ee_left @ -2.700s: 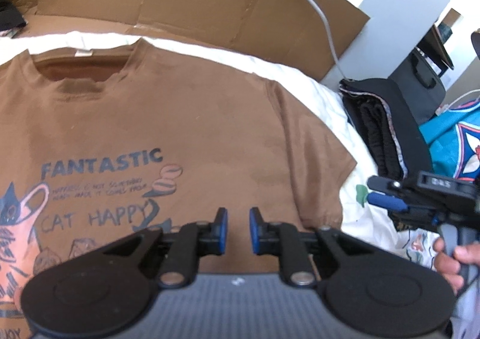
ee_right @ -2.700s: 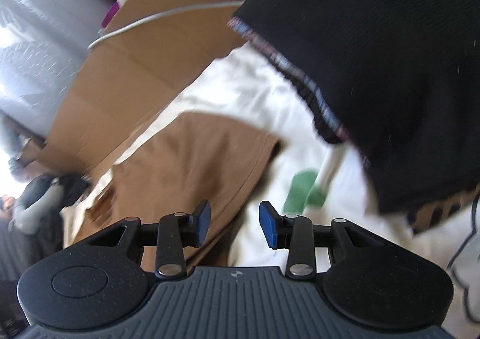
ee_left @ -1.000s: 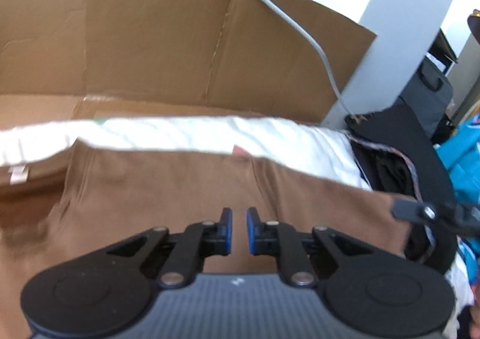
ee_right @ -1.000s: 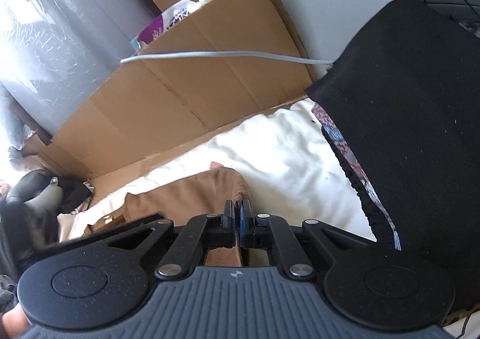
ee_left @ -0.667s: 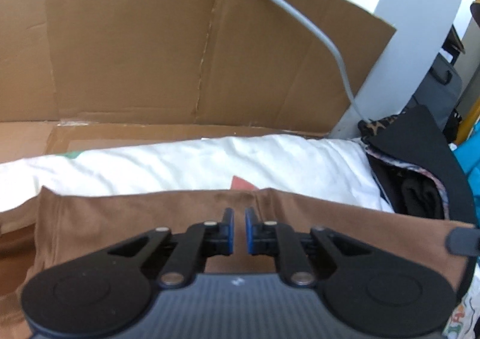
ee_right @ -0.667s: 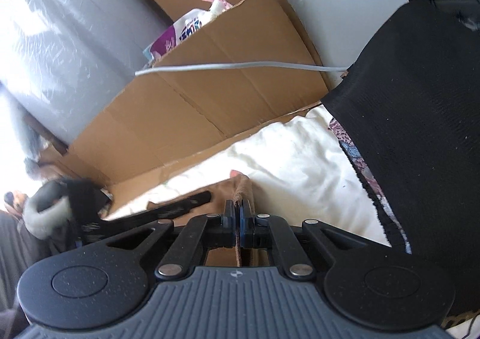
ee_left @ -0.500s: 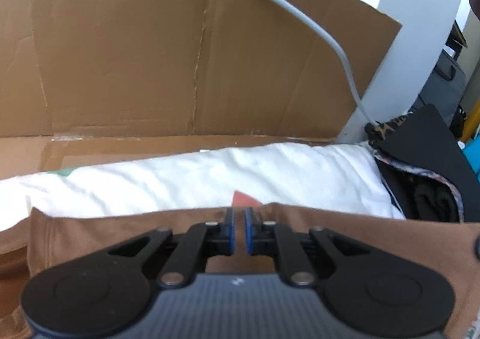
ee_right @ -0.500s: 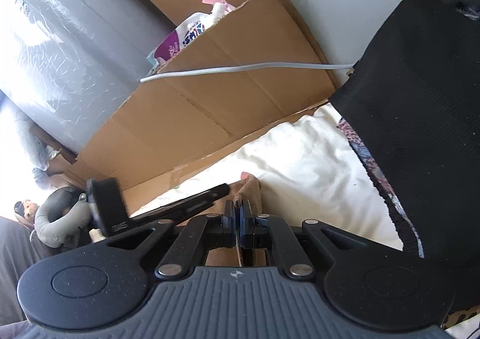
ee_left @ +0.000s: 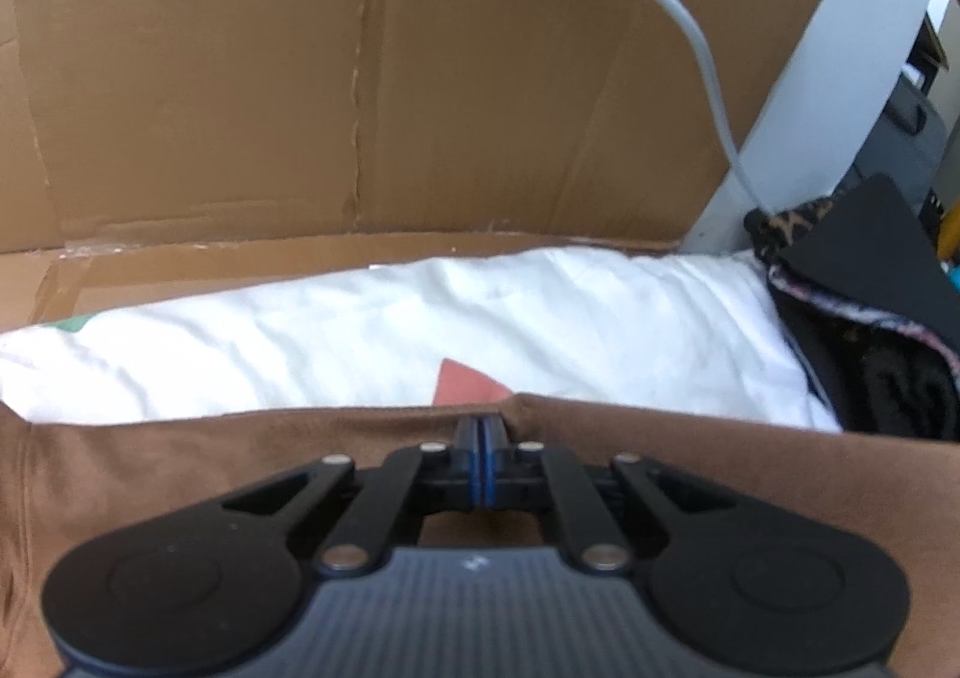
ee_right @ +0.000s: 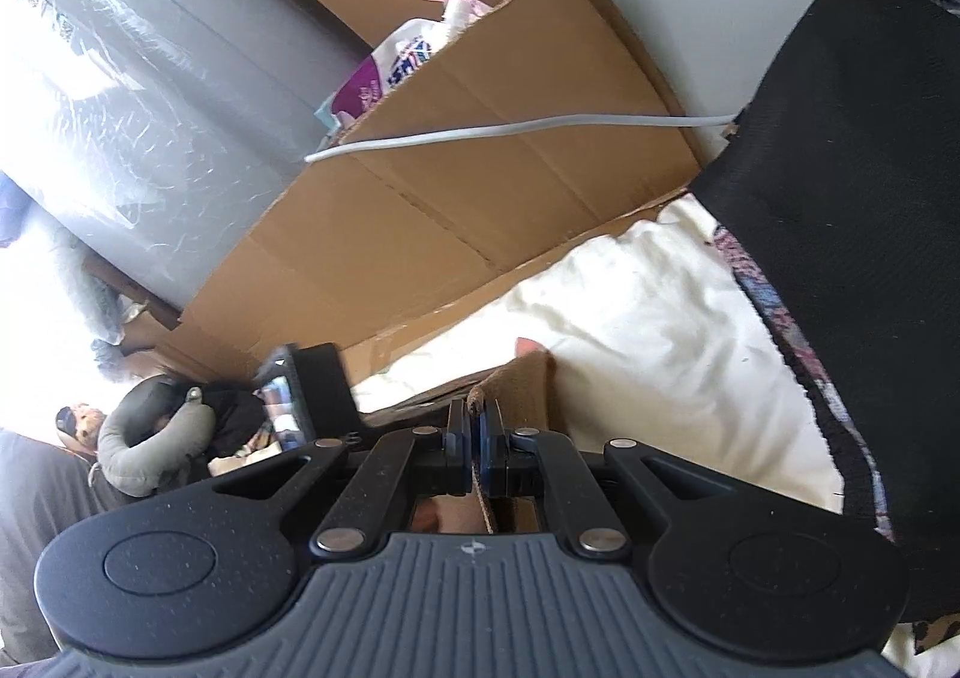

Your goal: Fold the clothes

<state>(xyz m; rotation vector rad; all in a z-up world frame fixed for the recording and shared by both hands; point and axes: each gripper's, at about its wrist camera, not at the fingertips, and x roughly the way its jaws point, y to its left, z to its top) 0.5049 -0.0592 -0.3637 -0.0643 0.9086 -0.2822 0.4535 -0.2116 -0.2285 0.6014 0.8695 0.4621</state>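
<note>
A brown T-shirt (ee_left: pixel 180 474) lies on a white sheet (ee_left: pixel 540 318), and its far edge runs across the left wrist view. My left gripper (ee_left: pixel 483 429) is shut on that edge, where the cloth puckers up around the blue pads. In the right wrist view my right gripper (ee_right: pixel 479 414) is shut on the end of the brown T-shirt's sleeve (ee_right: pixel 522 378), with a strip of cloth showing between the pads. The left gripper's black body (ee_right: pixel 300 396) shows just left of it.
A cardboard wall (ee_left: pixel 360 78) stands behind the sheet, with a grey cable (ee_left: pixel 690 18) hanging over it. A pile of black clothes (ee_right: pixel 840 198) lies at the right. A grey neck pillow (ee_right: pixel 156 438) sits at the far left.
My left gripper slid forward and down to the shirt's far edge and its jaws closed on it. The right gripper stayed shut on the sleeve. The left gripper's body came into the right wrist view.
</note>
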